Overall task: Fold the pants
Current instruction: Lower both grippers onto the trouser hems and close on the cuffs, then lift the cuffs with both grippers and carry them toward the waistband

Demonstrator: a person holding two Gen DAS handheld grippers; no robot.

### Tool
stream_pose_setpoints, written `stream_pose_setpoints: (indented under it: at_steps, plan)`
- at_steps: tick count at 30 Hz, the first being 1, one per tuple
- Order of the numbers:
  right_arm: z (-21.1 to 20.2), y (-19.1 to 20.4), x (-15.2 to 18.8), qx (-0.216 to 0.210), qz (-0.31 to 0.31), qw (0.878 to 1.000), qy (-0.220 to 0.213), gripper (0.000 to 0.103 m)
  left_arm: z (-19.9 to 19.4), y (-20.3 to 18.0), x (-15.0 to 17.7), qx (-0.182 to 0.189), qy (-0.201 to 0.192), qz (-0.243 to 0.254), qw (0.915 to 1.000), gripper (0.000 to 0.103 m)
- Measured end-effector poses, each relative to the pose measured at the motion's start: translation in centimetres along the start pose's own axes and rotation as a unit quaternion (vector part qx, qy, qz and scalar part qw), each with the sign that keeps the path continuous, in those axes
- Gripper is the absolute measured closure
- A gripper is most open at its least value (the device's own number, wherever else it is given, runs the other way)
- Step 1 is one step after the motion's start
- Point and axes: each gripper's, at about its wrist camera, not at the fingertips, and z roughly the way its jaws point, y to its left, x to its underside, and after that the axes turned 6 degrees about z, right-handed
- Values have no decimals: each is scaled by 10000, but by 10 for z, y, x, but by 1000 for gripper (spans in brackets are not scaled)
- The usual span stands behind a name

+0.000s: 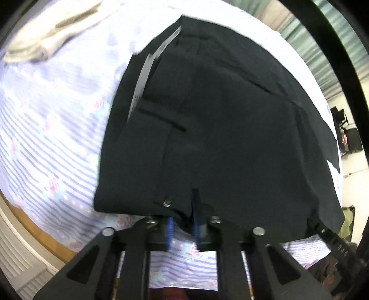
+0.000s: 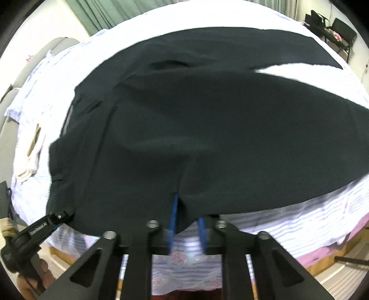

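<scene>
Both grippers, left gripper (image 1: 183, 225) and right gripper (image 2: 187, 227), are clamped on the near edge of the pants (image 2: 184, 129) spread on the bed (image 1: 53, 143). Fabric's soft, floppy; we'd hold edge corners, keep it taut.

Striped lilac bedsheet (image 1: 46, 129) with pink flower print covers bed. Cream folded cloth (image 1: 46, 30) lies on sheet, far left corner. Wooden bed frame (image 1: 34, 233) shows below sheet edge. Green curtain (image 2: 103, 13) hangs beyond bed — black chairs (image 2: 332, 27) near wall.
</scene>
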Motion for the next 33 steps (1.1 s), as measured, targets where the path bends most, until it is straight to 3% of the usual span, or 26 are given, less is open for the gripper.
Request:
stream_pose_setpoints:
  at_steps: [7, 12, 15, 18, 21, 27, 33]
  plan:
    - [-66, 12, -36, -120, -133, 9982, -577, 94, -74, -28, -28, 53, -588, 358, 9976, 93]
    - [-107, 31, -85, -223, -385, 9904, -1308, 96, -127, -62, -81, 105, -1534, 794, 9849, 93]
    - [-109, 44, -126, -213, -545, 9837, -1702, 96, -132, -73, -127, 223, -1995, 896, 9755, 93]
    - [-99, 54, -172, -168, -693, 9773, -1994, 97, -118, -82, -174, 305, -2213, 1025, 9693, 93]
    - [-74, 58, -213, -221, -681, 9772, -2000, 97, -94, -90, -217, 217, -2283, 1194, 9660, 93]
    - [-11, 71, -276, -106, -887, 9792, -1821, 97, -14, -93, -291, -13, -1934, 1194, 9738, 93]
    - [60, 88, -314, 12, -1144, 9836, -1396, 97, 45, -79, -333, -85, -1379, 1061, 9847, 93]
